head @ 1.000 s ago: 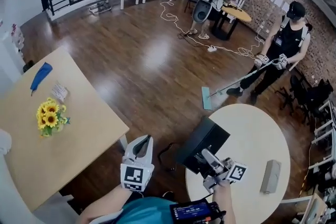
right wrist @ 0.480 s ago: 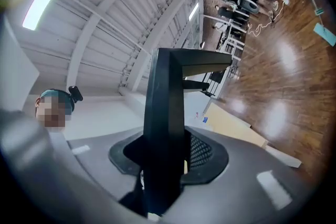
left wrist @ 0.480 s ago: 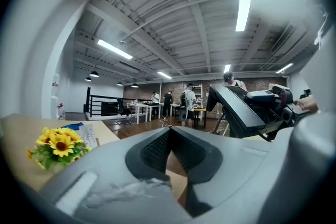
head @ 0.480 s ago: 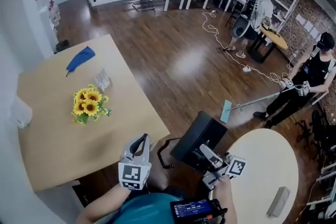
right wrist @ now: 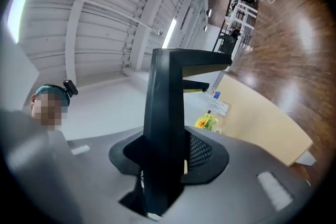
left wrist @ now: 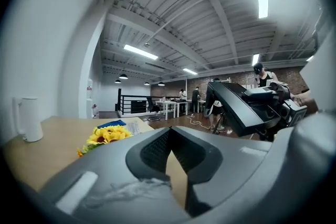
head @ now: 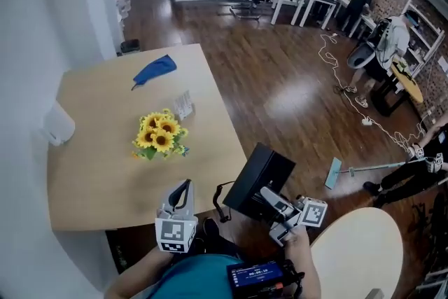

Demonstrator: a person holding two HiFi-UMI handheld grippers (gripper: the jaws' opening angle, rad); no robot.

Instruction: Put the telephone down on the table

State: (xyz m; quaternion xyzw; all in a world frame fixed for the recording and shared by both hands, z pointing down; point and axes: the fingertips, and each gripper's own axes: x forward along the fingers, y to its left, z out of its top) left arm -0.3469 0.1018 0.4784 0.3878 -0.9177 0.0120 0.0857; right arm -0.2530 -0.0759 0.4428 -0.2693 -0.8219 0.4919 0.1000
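Observation:
The black telephone (head: 260, 177) hangs in the air just off the right edge of the square wooden table (head: 91, 171), its coiled cord (head: 220, 201) dangling. My right gripper (head: 271, 197) is shut on its lower edge; in the right gripper view the telephone (right wrist: 165, 123) stands as a dark slab clamped between the jaws (right wrist: 160, 160). My left gripper (head: 183, 187) hovers over the table's near edge, left of the telephone, jaws together and holding nothing. In the left gripper view the gripper (left wrist: 169, 131) points across the table, with the telephone (left wrist: 247, 110) to its right.
On the table stand a bunch of sunflowers (head: 161, 135), a white jug (head: 58, 126), a blue cloth (head: 155, 70) and a small packet (head: 184, 105). A round white table (head: 364, 255) lies at the lower right. People work farther off on the wooden floor.
Both grippers have swung left, away from the round white table and up to the wooden table's edge. The telephone has stayed in the right gripper throughout.

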